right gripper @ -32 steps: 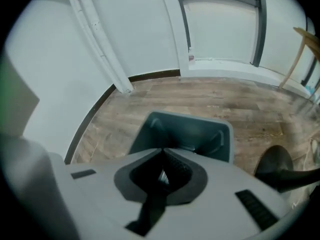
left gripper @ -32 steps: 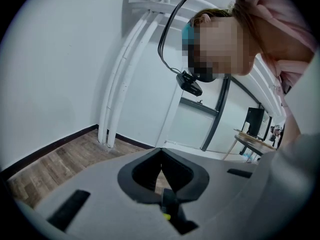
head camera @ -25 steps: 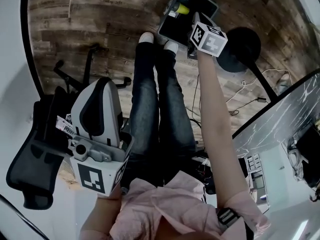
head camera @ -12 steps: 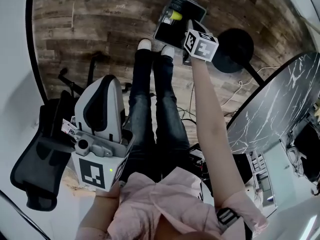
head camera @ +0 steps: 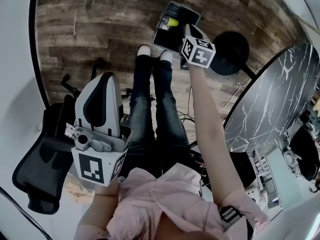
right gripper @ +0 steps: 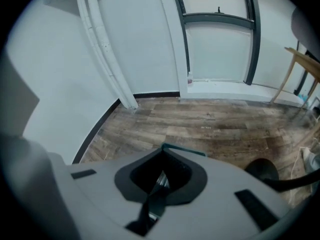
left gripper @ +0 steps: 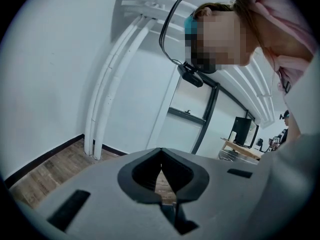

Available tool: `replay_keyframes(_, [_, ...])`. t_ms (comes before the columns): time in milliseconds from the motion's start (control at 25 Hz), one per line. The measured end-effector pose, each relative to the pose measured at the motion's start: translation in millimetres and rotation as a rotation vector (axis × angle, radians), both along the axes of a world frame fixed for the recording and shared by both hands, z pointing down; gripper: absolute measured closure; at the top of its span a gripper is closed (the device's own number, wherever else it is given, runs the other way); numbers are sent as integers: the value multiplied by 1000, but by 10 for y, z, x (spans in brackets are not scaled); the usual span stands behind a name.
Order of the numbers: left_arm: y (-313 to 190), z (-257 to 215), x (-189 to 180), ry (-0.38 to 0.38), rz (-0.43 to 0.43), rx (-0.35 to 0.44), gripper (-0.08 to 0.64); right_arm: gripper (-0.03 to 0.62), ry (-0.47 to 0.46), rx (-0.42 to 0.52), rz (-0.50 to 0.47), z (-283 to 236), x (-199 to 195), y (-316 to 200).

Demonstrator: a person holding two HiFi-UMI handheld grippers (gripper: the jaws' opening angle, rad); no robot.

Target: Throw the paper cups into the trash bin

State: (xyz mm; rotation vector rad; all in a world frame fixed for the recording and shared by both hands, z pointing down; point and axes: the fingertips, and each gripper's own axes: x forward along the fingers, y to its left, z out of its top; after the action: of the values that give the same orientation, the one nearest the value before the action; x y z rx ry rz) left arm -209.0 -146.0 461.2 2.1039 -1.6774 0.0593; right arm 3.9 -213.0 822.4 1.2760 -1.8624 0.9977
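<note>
Finding no paper cup in any view. Trash bin [head camera: 180, 7] stands on the wood floor just past the person's shoes [head camera: 156, 53], with a yellow item [head camera: 173, 22] inside. Right gripper [head camera: 187, 31] hangs over the bin's near rim, jaws pressed together on nothing. Left gripper [head camera: 105, 81], likewise closed and empty, is held near the waist. Judgement: the drop looks done; the next move calls for locating another cup, if any remain.

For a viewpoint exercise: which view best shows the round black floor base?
The head view: the round black floor base shows nearly whole. The right gripper view catches only part of it; the left gripper view shows none.
</note>
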Motion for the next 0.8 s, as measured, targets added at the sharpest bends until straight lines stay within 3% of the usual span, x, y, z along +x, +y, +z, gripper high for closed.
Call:
replay_keyframes(280, [10, -204, 57, -8, 43, 14, 545, 563, -38, 125, 7, -594, 41, -260])
replay_keyframes(800, [138, -745, 312, 22, 113, 47, 545, 563, -108, 244, 6, -1593, 41, -454])
